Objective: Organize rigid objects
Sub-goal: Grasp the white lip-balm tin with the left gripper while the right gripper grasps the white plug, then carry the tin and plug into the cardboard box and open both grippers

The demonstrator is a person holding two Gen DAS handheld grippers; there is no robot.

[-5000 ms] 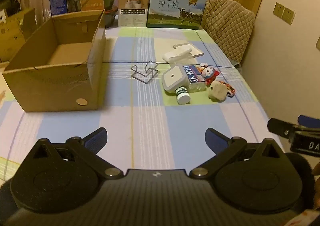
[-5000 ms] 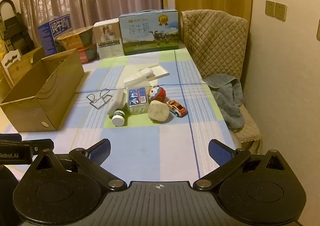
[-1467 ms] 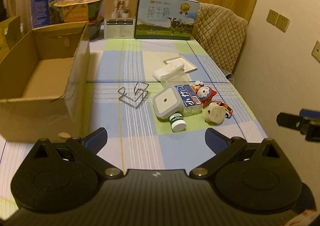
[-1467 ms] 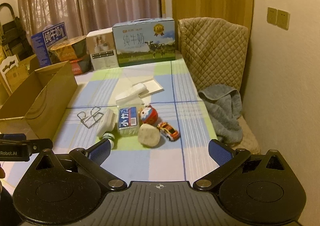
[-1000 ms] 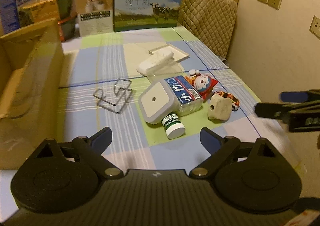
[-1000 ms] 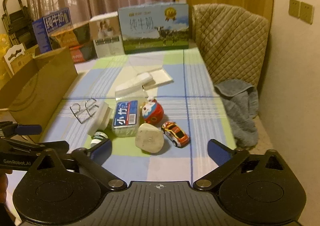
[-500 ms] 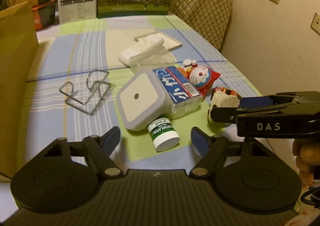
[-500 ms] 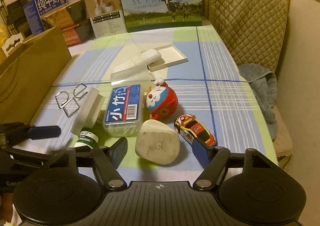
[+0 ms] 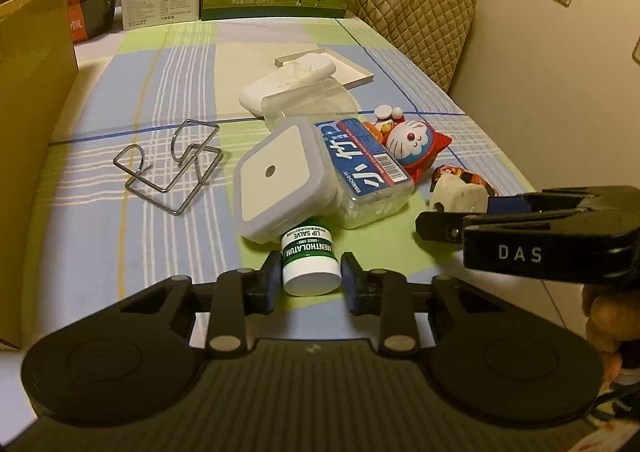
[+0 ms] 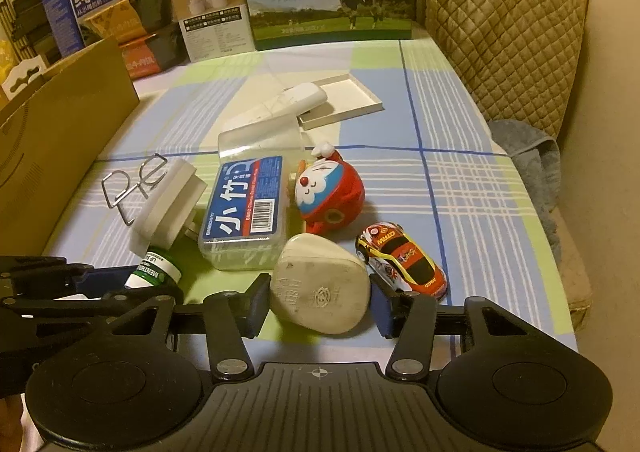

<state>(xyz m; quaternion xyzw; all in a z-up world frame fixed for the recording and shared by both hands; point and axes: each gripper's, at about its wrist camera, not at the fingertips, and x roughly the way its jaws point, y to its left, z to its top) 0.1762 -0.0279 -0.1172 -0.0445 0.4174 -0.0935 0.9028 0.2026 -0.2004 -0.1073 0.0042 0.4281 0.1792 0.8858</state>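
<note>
Green-and-white, the small lip-salve tub (image 9: pixel 310 262) lies on its side on the checked surface (image 9: pixel 100 236), clamped in the left gripper (image 9: pixel 308 280), jaws just closed on it. Right gripper (image 10: pixel 318 302) has been closing round the one cream, rounded plastic plug (image 10: pixel 320 288) – its pads look to be touching. Pickup is in hand; next, I judge, both lift toward the single cardboard box (image 10: pixel 60 139).

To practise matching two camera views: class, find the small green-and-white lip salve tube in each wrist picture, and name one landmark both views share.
Left wrist view: the lip salve tube lies low in the centre, lengthwise between the left gripper pads, which press its sides.
Right wrist view: the tube sits low on the left, partly hidden by the left gripper.
Shared landmark: the blue-labelled clear box just beyond it.
</note>
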